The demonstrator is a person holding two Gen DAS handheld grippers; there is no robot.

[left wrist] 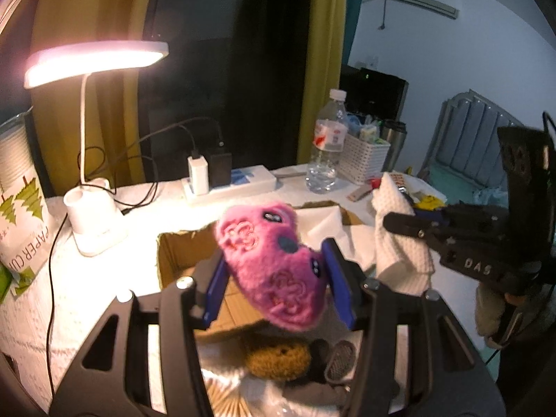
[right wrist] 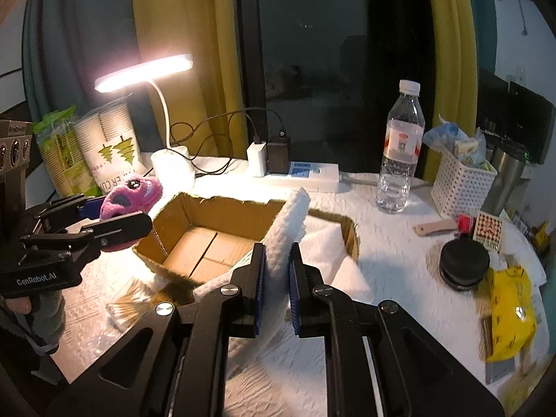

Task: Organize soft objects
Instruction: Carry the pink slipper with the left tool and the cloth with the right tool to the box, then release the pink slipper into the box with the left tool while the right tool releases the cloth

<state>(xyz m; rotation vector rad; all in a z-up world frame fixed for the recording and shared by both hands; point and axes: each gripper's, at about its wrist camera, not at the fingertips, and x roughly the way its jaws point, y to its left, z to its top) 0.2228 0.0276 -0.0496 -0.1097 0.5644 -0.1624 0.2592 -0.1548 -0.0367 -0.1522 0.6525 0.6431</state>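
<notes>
My left gripper [left wrist: 276, 271] is shut on a pink plush toy [left wrist: 274, 260] with dark eyes, held above the near edge of an open cardboard box [left wrist: 180, 253]. From the right wrist view the toy [right wrist: 133, 196] hangs at the box's left side [right wrist: 208, 232]. My right gripper [right wrist: 278, 264] is shut on a white waffle-weave towel [right wrist: 290, 222], held upright over the box's right part. The towel [left wrist: 399, 239] and right gripper [left wrist: 417, 227] also show in the left wrist view. A brown knitted item [left wrist: 278, 358] lies below the left gripper.
A lit desk lamp [right wrist: 146, 69], paper cup sleeves [right wrist: 107, 146], a power strip with chargers [right wrist: 295, 170], a water bottle [right wrist: 399, 153], a white basket [right wrist: 462, 184], a black lid [right wrist: 464, 264] and a yellow packet [right wrist: 510, 316] stand around the box on the white-covered table [right wrist: 382, 243].
</notes>
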